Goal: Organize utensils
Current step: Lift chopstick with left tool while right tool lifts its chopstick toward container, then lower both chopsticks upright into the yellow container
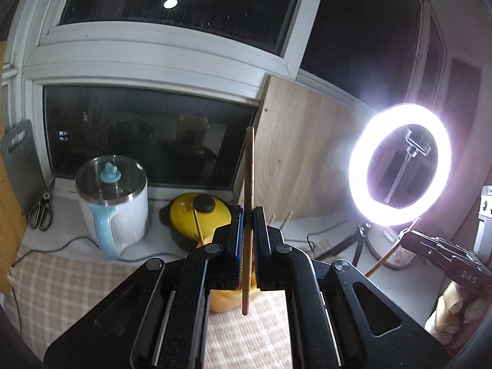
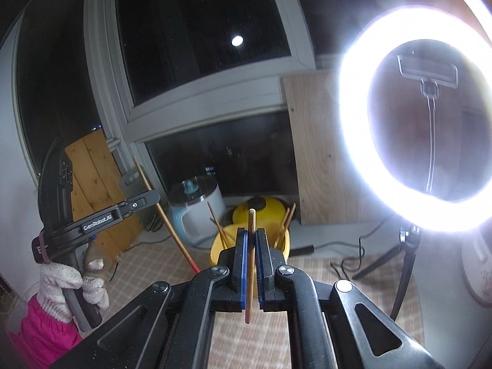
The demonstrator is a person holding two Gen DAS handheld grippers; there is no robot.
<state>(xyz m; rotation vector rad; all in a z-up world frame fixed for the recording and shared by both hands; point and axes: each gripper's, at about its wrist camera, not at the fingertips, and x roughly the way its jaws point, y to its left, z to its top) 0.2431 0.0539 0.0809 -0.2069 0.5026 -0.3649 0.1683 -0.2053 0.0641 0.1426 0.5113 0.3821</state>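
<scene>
- The left gripper (image 1: pixel 248 215) pinches one chopstick (image 1: pixel 249 184) between its blue pads, jaws pressed tight on the shaft. The stick stands nearly upright, its pale end above the fingers and its reddish end below them.
- The right gripper (image 2: pixel 252 236) likewise clamps a second chopstick (image 2: pixel 250 246), upright too, with a short length above the pads and the red end below.
- The yellow cup (image 2: pixel 220 250) stands on the checked cloth (image 2: pixel 323 276) beyond and below both grippers, with several chopsticks (image 2: pixel 215 224) already leaning in it. Behind it sit a yellow pot (image 1: pixel 200 212) and a white kettle (image 1: pixel 113 203).
- Risk, as I judge it: each stick is held by a narrow pinch on a smooth round shaft, so it may pivot or slide if the hand tilts or jerks.
- A stick lowered off-centre could catch the cup's rim or the leaning sticks and tip the light cup.
- The two grippers are close together over one small opening; going in at once could knock stick against stick.
- The ring lamp (image 1: pixel 399 166) glares at the right and washes out that side, which makes aiming there harder.
</scene>
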